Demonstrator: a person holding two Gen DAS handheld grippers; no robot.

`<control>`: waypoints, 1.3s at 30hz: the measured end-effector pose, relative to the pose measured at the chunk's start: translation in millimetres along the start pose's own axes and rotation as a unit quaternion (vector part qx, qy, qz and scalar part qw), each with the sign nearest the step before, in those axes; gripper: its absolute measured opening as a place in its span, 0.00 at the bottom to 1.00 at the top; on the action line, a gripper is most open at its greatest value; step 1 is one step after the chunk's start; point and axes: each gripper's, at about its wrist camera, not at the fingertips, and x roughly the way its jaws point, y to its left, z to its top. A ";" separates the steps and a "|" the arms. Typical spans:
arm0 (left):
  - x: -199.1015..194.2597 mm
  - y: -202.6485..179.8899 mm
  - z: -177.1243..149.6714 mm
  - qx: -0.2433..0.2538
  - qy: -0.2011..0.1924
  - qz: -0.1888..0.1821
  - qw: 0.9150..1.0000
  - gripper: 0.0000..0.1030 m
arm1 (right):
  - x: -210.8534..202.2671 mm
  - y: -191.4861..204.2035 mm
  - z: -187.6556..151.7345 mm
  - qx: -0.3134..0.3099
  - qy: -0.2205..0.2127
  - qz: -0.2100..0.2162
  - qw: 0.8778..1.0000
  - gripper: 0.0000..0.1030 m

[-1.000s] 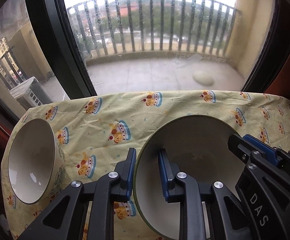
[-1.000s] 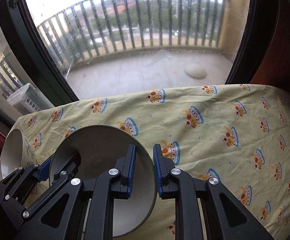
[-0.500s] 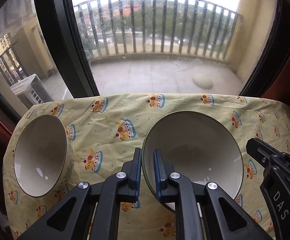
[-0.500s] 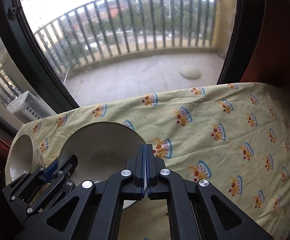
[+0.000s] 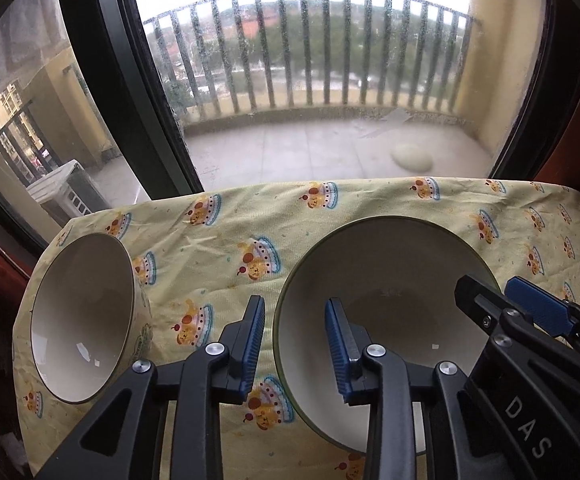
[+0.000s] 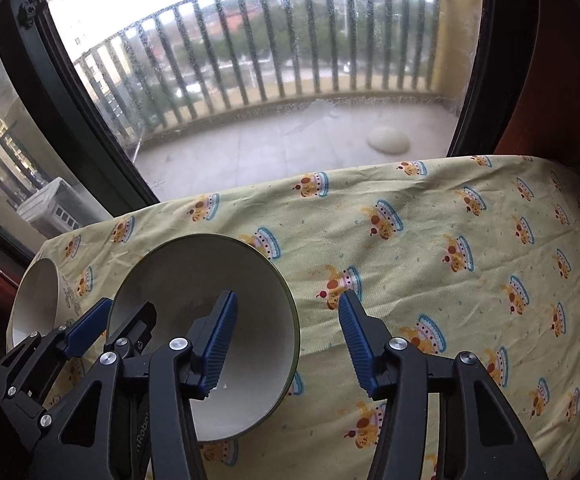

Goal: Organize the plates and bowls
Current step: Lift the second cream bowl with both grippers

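At the far left we see a white bowl (image 5: 83,320) sitting near the left edge of the table, on the yellow tablecloth (image 5: 217,248) printed with little crowned cakes. It stands apart from everything else, its mouth facing us in the left wrist view.

Next comes our left gripper (image 5: 296,344), its blue-padded jaws spread wide. They straddle the left rim of the green-rimmed bowl (image 5: 386,280): one finger outside over the cloth, the other inside the bowl, neither pressing on the rim as far as we can tell.

This green-rimmed bowl rests on the cloth just right of the white one, with a strip of fabric between them.

Further right, our right gripper (image 6: 285,336) also gapes open across the bowl's right rim, its left finger inside the bowl and its right finger over bare cloth.

Behind the table we see a dark-framed window (image 6: 89,128) and a balcony railing (image 6: 249,60).
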 end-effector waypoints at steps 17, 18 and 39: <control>3.8 1.2 -5.9 -0.017 0.007 0.002 1.000 0.19 | 6.9 11.0 -2.4 -0.016 0.004 -0.018 1.000 0.17; 1.6 1.5 -6.0 -0.018 0.005 0.001 1.000 0.19 | 5.1 11.2 -2.7 -0.016 0.004 -0.018 1.000 0.17; -96.9 14.8 -39.9 0.002 -0.043 -0.046 0.998 0.19 | -96.6 25.0 -42.0 0.025 -0.043 -0.052 0.997 0.17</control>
